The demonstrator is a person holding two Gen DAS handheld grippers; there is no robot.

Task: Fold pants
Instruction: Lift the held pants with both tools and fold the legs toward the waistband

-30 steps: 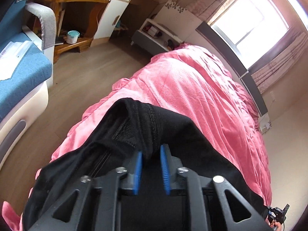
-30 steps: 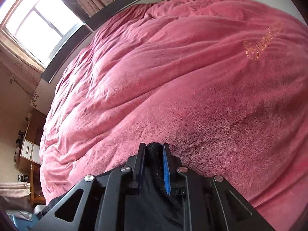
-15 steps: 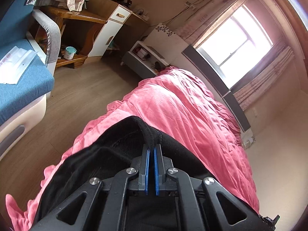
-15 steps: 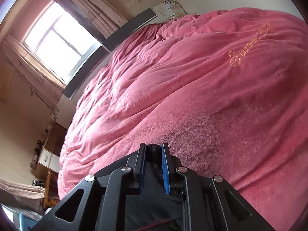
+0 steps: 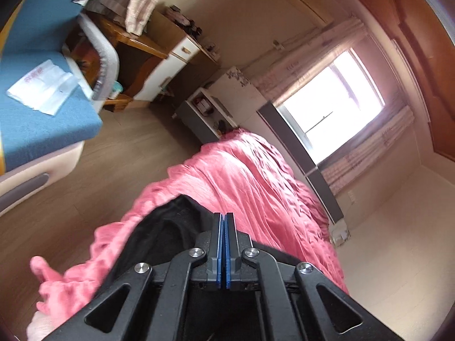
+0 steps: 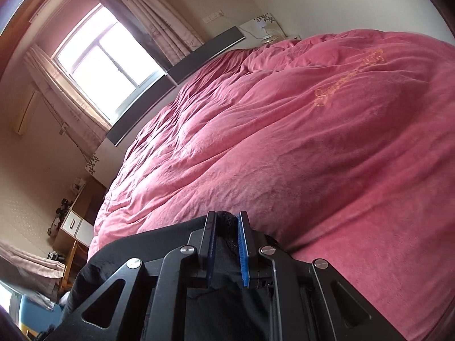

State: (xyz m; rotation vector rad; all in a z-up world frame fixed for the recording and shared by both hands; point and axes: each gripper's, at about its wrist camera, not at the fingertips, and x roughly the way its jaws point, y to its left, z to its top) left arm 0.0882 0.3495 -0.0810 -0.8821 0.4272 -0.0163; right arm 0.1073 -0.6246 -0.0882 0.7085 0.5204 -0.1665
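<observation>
The black pants (image 5: 167, 227) hang from both grippers above the pink bed cover (image 5: 250, 176). My left gripper (image 5: 223, 217) is shut, its blue pads pressed together on a thin edge of the pants. My right gripper (image 6: 226, 218) is shut on a thick bunch of the black pants (image 6: 224, 244), which fills the gap between its blue pads. Below both grippers the fabric drapes out of sight. The pink bed cover (image 6: 298, 142) fills most of the right wrist view.
A blue sofa (image 5: 37, 119) with a white plastic bag (image 5: 42, 85) stands left of the bed across wooden floor (image 5: 93, 176). A wooden desk (image 5: 142, 54) and a low shelf (image 5: 204, 110) are at the back. A window (image 6: 105, 62) is behind the headboard.
My left gripper closed on the pants edge, and both grippers have lifted and tilted up, so more of the room and window shows. The right gripper has kept its hold.
</observation>
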